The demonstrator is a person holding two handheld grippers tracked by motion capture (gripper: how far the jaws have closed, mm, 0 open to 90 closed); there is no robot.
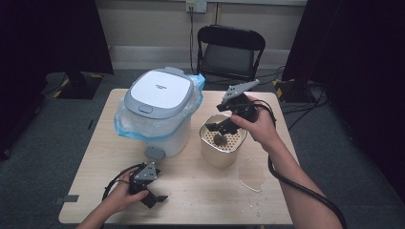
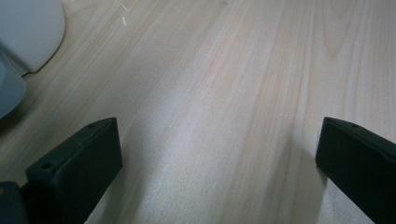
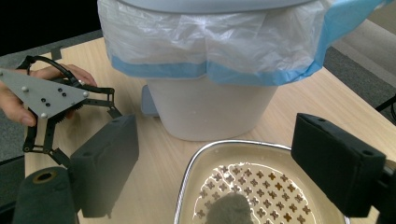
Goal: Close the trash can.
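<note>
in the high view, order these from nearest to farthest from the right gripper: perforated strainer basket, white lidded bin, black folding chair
1. Cream perforated strainer basket, directly under the right gripper.
2. White lidded bin with blue-edged bag, to its left.
3. Black folding chair, beyond the table's far edge.

- The high view is showing the desk [image 1: 191,191] evenly lit from overhead, while dark curtains are swallowing both upper corners.
- The left gripper view is rendering wood grain softly, with shadows pooling beneath the blurred black jaws.
- A glare is glinting on the strainer basket's [image 3: 196,163] metal rim.
</note>
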